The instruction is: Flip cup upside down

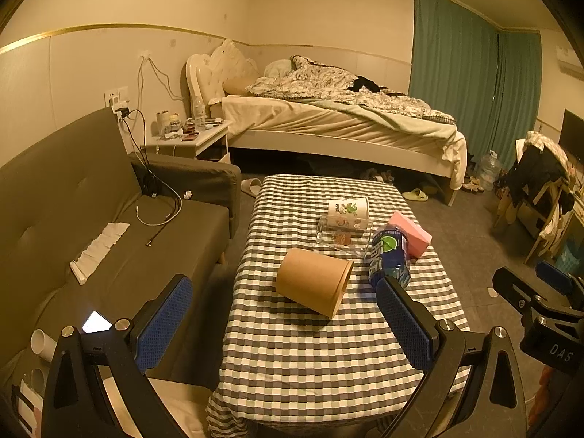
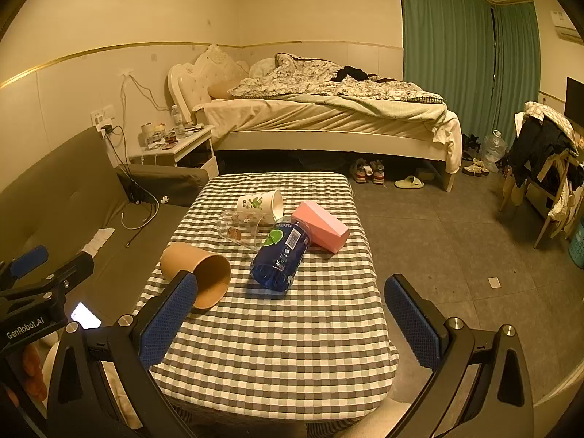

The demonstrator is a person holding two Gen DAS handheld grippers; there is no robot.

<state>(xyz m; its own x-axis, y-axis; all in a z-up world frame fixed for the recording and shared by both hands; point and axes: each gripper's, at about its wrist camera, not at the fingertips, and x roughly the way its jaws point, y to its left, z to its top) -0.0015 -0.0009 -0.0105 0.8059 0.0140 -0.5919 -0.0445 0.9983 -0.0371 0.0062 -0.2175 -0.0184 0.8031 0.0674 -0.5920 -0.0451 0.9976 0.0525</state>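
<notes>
A: Nearest first. What are the two tools doing?

B: The left gripper [image 1: 284, 323] has its jaws spread wide, holding nothing, and so does the right gripper [image 2: 288, 323]. Both hover over the near end of the checked table [image 2: 277, 357], touching nothing.

A: So no step is really under way?

B: I judge it the approach, before any grasp. The brown paper cup [image 1: 314, 281] lies on its side just beyond the left gripper, towards the table's left edge, its mouth facing near and right.

A: And behind it?

B: A blue bottle [image 2: 281, 255] on its side to the right, then a clear glass cup [image 2: 241, 231], a pink box [image 2: 321, 230], and farthest a printed white cup [image 2: 261, 204], also tipped (several cups, so which is meant is a guess).

A: What does the next move call for?

B: Closing across the brown cup's wall, gently, since paper crushes, then lifting and turning it mouth down.
</notes>
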